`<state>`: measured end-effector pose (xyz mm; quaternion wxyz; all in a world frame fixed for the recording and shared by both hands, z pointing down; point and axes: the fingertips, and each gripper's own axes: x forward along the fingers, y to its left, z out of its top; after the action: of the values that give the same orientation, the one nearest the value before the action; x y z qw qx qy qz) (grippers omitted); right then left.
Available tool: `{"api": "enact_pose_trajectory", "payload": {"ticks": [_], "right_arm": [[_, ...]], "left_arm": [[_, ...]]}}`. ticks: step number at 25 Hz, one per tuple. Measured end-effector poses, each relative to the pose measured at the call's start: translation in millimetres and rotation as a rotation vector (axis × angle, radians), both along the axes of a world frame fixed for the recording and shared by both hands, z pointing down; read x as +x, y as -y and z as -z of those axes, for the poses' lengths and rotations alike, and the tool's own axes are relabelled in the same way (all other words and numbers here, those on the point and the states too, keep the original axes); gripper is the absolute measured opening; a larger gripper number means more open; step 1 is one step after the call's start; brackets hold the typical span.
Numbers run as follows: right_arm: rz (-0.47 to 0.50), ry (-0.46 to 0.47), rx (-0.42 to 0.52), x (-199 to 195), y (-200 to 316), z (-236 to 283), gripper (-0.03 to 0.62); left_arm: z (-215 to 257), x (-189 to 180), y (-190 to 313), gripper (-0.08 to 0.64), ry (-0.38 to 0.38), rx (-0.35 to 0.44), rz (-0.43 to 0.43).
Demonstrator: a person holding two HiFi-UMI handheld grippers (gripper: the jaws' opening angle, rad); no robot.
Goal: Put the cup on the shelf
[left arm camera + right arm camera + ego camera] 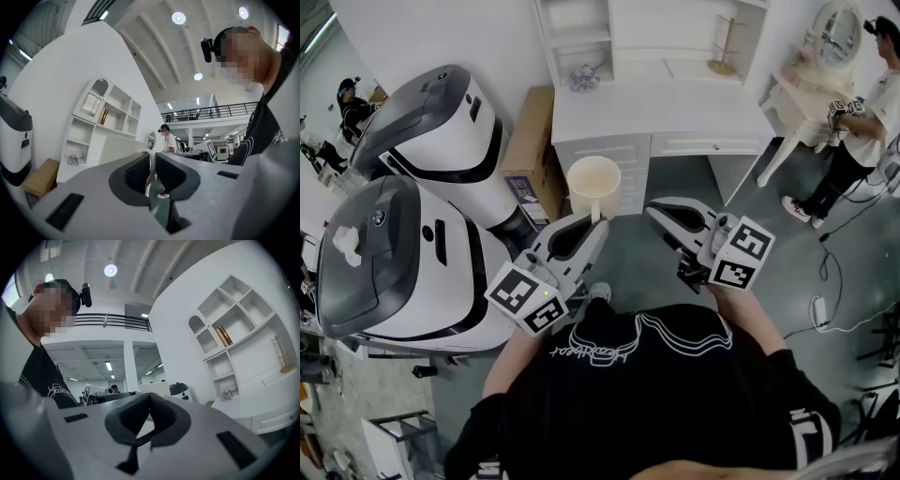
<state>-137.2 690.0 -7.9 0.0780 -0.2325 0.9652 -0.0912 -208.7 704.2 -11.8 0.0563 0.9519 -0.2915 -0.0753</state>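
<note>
We have the cup point(592, 186) in hand, so the pickup is done. The left gripper point(598, 225) is clamped narrow on a thin cream part of the cup, which looks like its handle. In the left gripper view that strip stands pinched between the dark pads point(136, 173). The cup hangs upright just ahead of this gripper's tips, mouth up and apparently empty. It is in the air over the grey floor point(694, 272) and rests on nothing.

The right gripper point(654, 214) is level with the left one and just to its right, apart from the cup. Its jaws are together with nothing between them, so it takes no part in the carry.

What is left is the whole placing. The white shelf point(577, 39) stands ahead of both grippers and well apart from them. It rises from the back of a white bench point(661, 117) with drawers. A small bunch of flowers point(584, 77) lies in the lower open compartment, ahead of the left gripper. A cardboard box point(530, 150) sits on the floor beside the bench, ahead and to the left of that gripper.

We judge the task at roughly its middle. We have yet to bring the cup forward over the bench, raise it to an open shelf board, set it down upright and release it. The compartments that we can see into look roomy enough. The free right gripper could steady the cup if the thin hold lets it swing.
</note>
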Motion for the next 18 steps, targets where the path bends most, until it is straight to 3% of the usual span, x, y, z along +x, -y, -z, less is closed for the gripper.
{"api": "enact_pose_trajectory", "payload": {"ticks": [18], "right_arm": [[-0.053, 0.028, -0.064, 15, 37, -18, 0.006]], "left_arm": [[-9, 8, 32, 0.043, -0.021, -0.027, -0.032]]}}
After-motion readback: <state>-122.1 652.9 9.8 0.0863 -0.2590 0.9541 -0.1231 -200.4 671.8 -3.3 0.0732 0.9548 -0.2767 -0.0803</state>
